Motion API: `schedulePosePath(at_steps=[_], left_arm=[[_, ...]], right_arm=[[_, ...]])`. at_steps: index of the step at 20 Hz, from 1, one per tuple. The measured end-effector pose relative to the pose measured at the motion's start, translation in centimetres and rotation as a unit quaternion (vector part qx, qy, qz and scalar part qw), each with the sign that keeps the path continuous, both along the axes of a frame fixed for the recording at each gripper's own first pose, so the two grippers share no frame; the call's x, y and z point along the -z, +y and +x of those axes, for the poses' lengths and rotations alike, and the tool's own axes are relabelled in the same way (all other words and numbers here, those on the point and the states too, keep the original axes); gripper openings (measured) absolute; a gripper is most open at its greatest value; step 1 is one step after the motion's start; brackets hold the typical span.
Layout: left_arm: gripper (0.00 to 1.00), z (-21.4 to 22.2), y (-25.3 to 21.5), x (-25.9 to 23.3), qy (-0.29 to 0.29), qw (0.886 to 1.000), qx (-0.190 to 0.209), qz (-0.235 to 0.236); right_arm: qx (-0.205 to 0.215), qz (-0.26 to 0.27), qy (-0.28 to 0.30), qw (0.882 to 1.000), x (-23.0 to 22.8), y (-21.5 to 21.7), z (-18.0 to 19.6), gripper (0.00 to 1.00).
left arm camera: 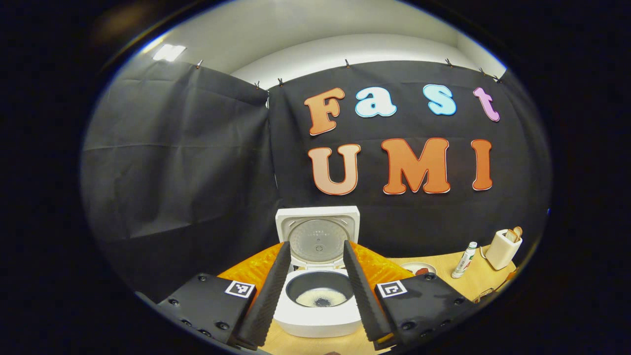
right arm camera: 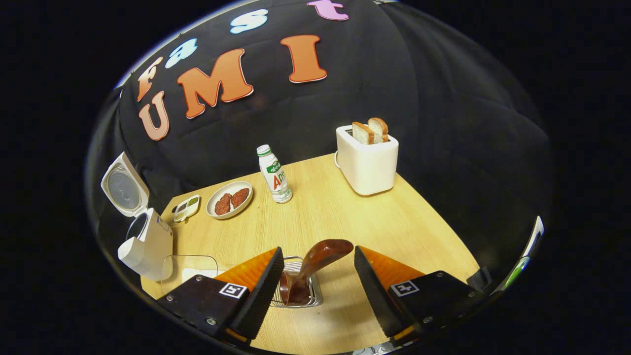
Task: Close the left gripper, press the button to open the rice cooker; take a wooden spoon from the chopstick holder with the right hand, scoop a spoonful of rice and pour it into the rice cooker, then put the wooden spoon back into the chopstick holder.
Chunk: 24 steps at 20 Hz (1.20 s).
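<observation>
Right gripper [right arm camera: 315, 276] is open, jaws spread wide with the wooden spoon [right arm camera: 315, 264] standing between them, touching neither. The spoon sits in the chopstick holder [right arm camera: 315, 295] on the tabletop [right arm camera: 355, 217], bowl end up and leaning toward the right finger. Rice cooker [left arm camera: 318, 276] has its lid up and rice already lies in the pot, so I'd judge this as either the pick or the release after return; I can't tell which. If you're picking, centre on the handle below the bowl, close squarely, then lift straight up so the holder doesn't tip. If you're done, back out along the finger line without clipping the bowl. Left gripper [left arm camera: 318, 286] is open too, framing the cooker; keep it still.
</observation>
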<state>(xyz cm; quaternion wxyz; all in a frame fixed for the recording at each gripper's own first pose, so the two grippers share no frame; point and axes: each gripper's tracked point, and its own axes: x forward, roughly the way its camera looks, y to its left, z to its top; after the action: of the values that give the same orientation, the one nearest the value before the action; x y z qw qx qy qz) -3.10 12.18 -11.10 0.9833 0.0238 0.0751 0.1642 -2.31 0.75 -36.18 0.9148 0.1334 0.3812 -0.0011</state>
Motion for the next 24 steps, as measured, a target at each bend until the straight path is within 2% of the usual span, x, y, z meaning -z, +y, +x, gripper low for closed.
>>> schedulePosePath(at_steps=[3,5,8,10,11,12,13,16,21,24], left_arm=[[0.76,-0.5,-0.8,-0.3,-0.001,1.000,0.005,-0.002],[0.75,-0.7,-1.5,-0.3,0.002,1.000,0.011,0.007],[0.75,-0.9,-2.3,-0.3,0.010,1.000,0.019,0.014],[0.76,-0.8,-2.5,-0.4,0.013,1.000,0.024,0.012],[0.76,-0.8,-2.4,-0.3,0.014,1.000,0.024,0.011],[0.76,-0.6,-2.5,-0.3,0.015,1.000,0.026,0.009],[0.76,-0.6,-2.5,-0.3,0.015,1.000,0.026,0.009],[0.76,-0.6,-2.7,-0.2,0.017,0.999,0.029,0.011],[0.76,-0.5,-2.6,0.2,0.020,0.999,0.035,0.006],[0.76,-0.5,-2.5,0.2,0.017,0.999,0.038,0.003]], right_arm=[[0.006,0.035,0.004,0.999,0.6,1.0,-0.1,0.87],[0.008,0.066,-0.001,0.998,0.8,1.8,0.1,0.82],[0.015,0.070,-0.007,0.997,2.2,2.0,1.2,0.73],[0.019,0.067,-0.011,0.997,2.7,1.6,1.4,0.65],[0.019,0.066,-0.011,0.998,2.8,1.6,1.4,0.53],[0.017,0.069,-0.011,0.997,2.9,1.6,1.5,0.52],[0.016,0.070,-0.010,0.997,3.1,1.8,1.6,0.45],[0.022,0.077,-0.009,0.997,2.9,2.0,1.7,0.31],[0.023,0.100,-0.020,0.995,2.3,2.8,1.0,0.22],[0.020,0.091,-0.022,0.995,2.0,3.2,1.3,0.16]])
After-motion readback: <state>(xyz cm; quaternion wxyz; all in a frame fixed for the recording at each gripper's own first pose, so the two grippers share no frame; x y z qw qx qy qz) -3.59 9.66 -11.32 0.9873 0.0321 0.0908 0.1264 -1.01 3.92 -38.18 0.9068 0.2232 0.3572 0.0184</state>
